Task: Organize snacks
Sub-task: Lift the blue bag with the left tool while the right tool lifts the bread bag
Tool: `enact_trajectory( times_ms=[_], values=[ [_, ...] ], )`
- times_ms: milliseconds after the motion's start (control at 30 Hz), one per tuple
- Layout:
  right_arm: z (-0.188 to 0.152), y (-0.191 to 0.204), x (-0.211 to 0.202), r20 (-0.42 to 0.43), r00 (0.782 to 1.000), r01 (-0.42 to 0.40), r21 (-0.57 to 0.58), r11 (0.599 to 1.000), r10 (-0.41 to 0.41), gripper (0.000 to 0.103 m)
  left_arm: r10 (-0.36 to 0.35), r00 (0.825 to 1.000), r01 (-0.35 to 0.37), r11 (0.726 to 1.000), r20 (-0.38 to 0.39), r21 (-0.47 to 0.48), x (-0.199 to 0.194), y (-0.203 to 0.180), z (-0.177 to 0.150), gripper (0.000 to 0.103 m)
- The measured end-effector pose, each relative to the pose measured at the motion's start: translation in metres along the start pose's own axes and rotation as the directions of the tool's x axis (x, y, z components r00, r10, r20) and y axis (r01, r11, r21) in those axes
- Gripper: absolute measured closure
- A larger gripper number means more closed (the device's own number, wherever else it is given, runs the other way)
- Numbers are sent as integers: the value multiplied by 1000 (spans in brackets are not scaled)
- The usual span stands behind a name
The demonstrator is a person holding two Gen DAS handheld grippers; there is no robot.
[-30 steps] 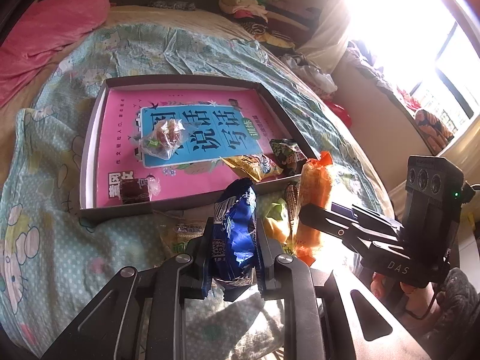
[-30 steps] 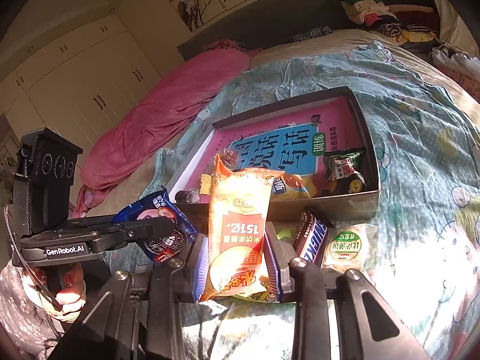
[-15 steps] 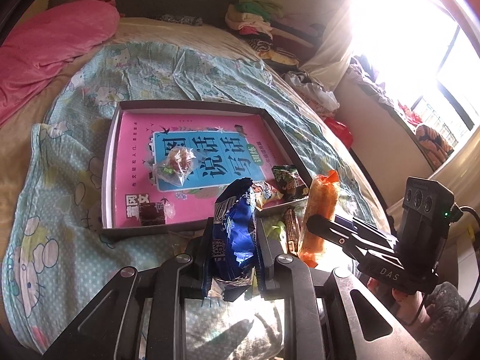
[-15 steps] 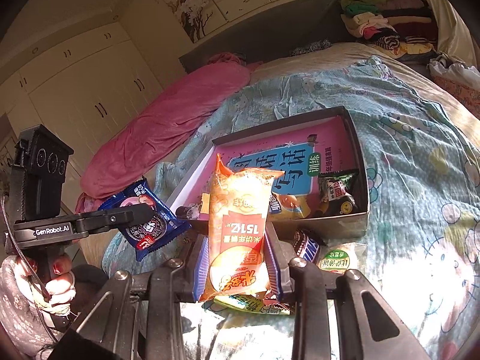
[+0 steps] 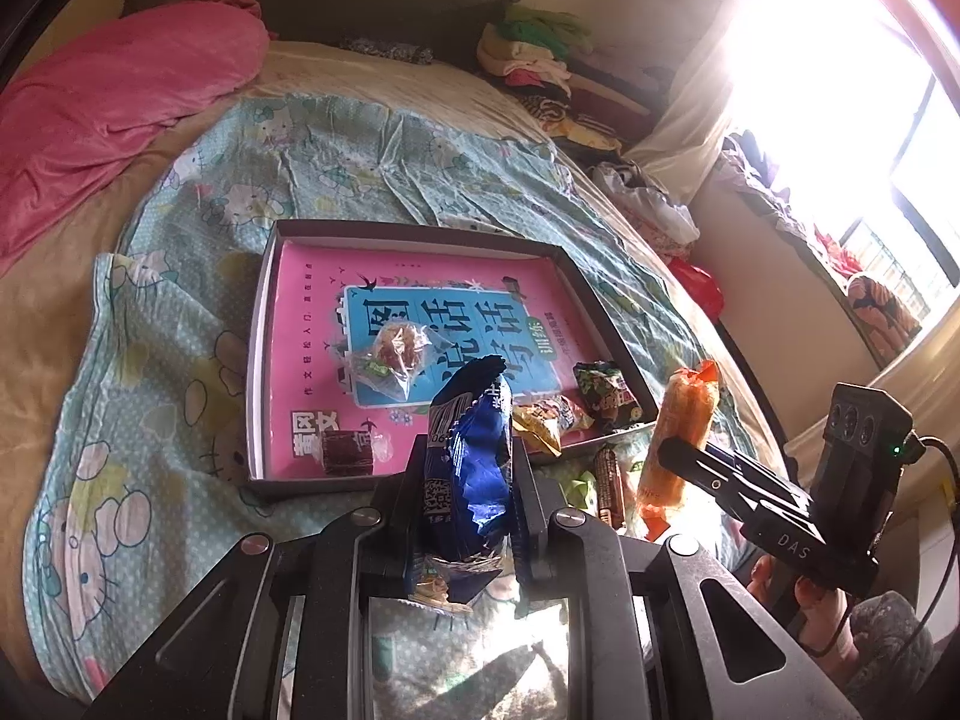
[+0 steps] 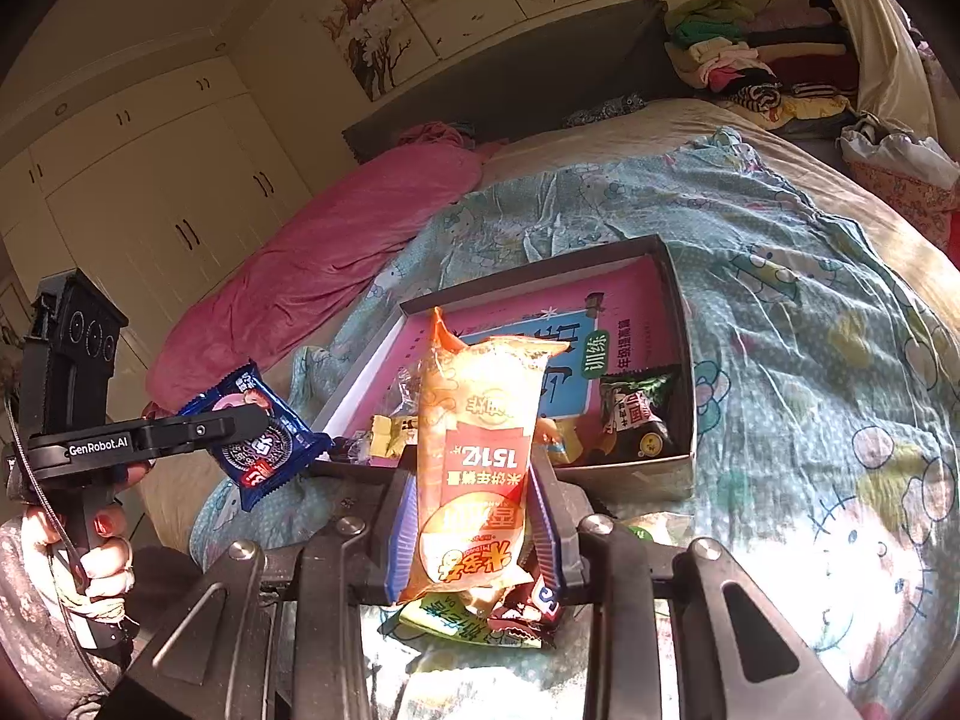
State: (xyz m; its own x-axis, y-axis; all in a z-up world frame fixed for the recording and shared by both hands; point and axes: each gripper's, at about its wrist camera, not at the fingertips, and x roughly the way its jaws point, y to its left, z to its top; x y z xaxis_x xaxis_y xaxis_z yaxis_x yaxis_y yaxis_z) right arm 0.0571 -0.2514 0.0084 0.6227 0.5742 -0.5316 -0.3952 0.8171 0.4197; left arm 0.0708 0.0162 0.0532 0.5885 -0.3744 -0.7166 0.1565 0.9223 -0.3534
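My left gripper [image 5: 468,468] is shut on a blue cookie packet [image 5: 471,450], held above the bed in front of the tray's near edge. In the right wrist view the same blue cookie packet [image 6: 258,438] hangs at the left. My right gripper [image 6: 474,510] is shut on an orange rice-cracker packet [image 6: 480,450], held upright; that orange packet [image 5: 681,438] also shows at the right of the left wrist view. The dark shallow tray [image 5: 255,360] lies on the bed with a pink book inside. On the book rest a clear-wrapped snack [image 5: 393,354], a dark brown bar [image 5: 348,450], a yellow packet [image 5: 543,423] and a green-black packet [image 5: 603,393].
Loose snacks [image 5: 606,480] lie on the teal cartoon bedsheet [image 5: 150,396] just before the tray's right corner. A pink blanket [image 5: 108,102] is bunched at the far left. Piled clothes [image 5: 540,60] sit by the headboard. A hand [image 6: 102,552] grips the left tool.
Both grippers have risen and pulled back from the tray, carrying their packets; the tray now sits farther away and smaller in both views.
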Motion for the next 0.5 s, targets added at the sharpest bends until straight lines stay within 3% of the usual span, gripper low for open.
enact_trajectory(
  times_ms=[500],
  values=[
    [9,-9,-1,28,999,25,5,1000,-25,69,15,999,-13,999,37,-34,-6,10,12,81]
  ],
)
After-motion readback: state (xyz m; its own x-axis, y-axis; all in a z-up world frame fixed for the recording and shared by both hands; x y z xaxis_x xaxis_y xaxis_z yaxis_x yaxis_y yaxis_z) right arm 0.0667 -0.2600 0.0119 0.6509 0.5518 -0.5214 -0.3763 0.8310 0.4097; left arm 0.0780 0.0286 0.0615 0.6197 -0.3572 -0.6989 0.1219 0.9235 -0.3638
